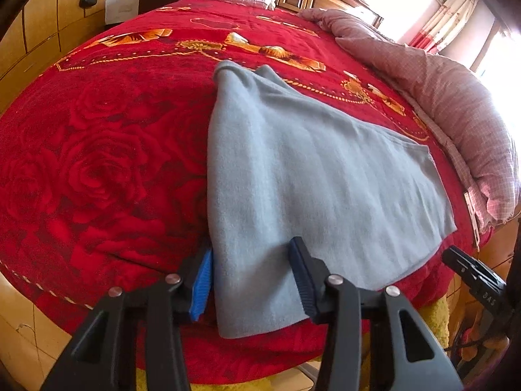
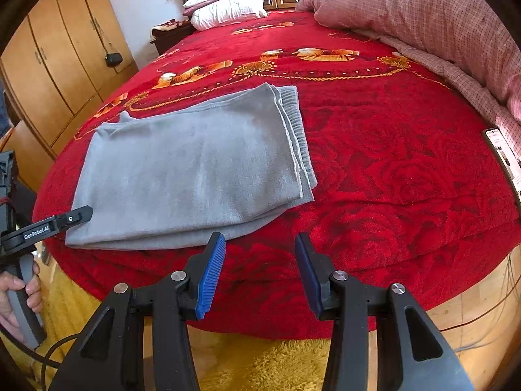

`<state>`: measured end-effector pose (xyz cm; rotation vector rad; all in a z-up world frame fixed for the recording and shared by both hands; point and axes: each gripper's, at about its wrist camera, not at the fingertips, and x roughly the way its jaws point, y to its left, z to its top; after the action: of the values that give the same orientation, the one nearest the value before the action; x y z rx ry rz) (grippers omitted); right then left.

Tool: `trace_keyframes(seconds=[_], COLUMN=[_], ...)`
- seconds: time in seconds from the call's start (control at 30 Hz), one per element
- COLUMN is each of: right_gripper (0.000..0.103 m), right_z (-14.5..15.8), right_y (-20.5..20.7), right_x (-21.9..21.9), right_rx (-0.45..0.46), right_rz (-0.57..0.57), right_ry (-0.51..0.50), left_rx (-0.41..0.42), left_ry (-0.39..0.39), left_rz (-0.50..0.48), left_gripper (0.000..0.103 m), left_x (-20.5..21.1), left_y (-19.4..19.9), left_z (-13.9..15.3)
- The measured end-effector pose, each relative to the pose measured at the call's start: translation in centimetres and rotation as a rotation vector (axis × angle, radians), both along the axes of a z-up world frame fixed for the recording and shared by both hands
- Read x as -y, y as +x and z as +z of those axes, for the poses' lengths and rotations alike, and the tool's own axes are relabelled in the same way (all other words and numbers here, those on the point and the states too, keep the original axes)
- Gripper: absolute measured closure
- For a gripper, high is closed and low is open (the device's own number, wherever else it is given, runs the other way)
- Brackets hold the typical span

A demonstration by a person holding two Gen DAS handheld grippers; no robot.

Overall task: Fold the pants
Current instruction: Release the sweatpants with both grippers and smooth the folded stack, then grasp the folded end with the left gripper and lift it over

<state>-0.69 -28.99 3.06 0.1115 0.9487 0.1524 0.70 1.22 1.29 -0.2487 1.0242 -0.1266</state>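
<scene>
1. A plush red bedspread [image 2: 374,163], patterned with roses and gold ribbon, covers the bed.
2. A puffy pink checked quilt [image 2: 433,13] is heaped along its far side.
3. The gray pants [image 2: 195,169], soft fleece folded into a flat rectangle, lie near the bed's front edge; only the right wrist view shows the ribbed waistband.
4. The left gripper [image 1: 250,280] straddles the pants' near corner, ridged blue pads apart and not pinching.
5. The right gripper [image 2: 260,273] hangs released over bare bedspread, just beside the pants.
6. A hand [image 2: 16,296], seen only from the right wrist, grips a gray handle.
</scene>
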Motion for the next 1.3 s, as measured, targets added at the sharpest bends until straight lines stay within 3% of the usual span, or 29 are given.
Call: trace_keyframes(seconds=[0.1,0.27,0.43,0.6,0.87,1.07,1.3], right_gripper=[0.058,0.057,0.057,0.057,0.057,0.057,0.057], right_z=[0.1,0.5,1.1,1.5,2.2,2.6,2.6], right_y=[-0.2,-0.5,-1.1,-1.3,-1.7,-2.0,-2.2], right_x=[0.1,0.3,1.0,1.6,2.6,4.4,6.8], right_rx=[0.006,0.017,0.040,0.055,0.085,0.096,0.100], right_rz=[-0.004,-0.011,-0.022,-0.032,-0.037,-0.066,-0.114], right_ry=[0.004,0.009,0.013,0.037,0.071,0.074,0.084], left_rx=[0.000,0.011,0.062,0.142,0.234,0.226,0.183], left_ry=[-0.032,-0.101,-0.099,-0.079,0.018,0.035,0.056], left_rz=[0.017,0.032,0.016,-0.045,-0.205,-0.299,-0.389], left_gripper=[0.060,0.088,0.090,0.091,0.091,0.091,0.091], left_x=[-0.4,-1.1,-0.9,0.7,6.4,11.7,17.5], left_y=[0.0,-0.3,-1.1,-1.7,-0.9,1.0,2.6], left_z=[0.0,0.3,2.5,6.4,11.3,12.0,10.1])
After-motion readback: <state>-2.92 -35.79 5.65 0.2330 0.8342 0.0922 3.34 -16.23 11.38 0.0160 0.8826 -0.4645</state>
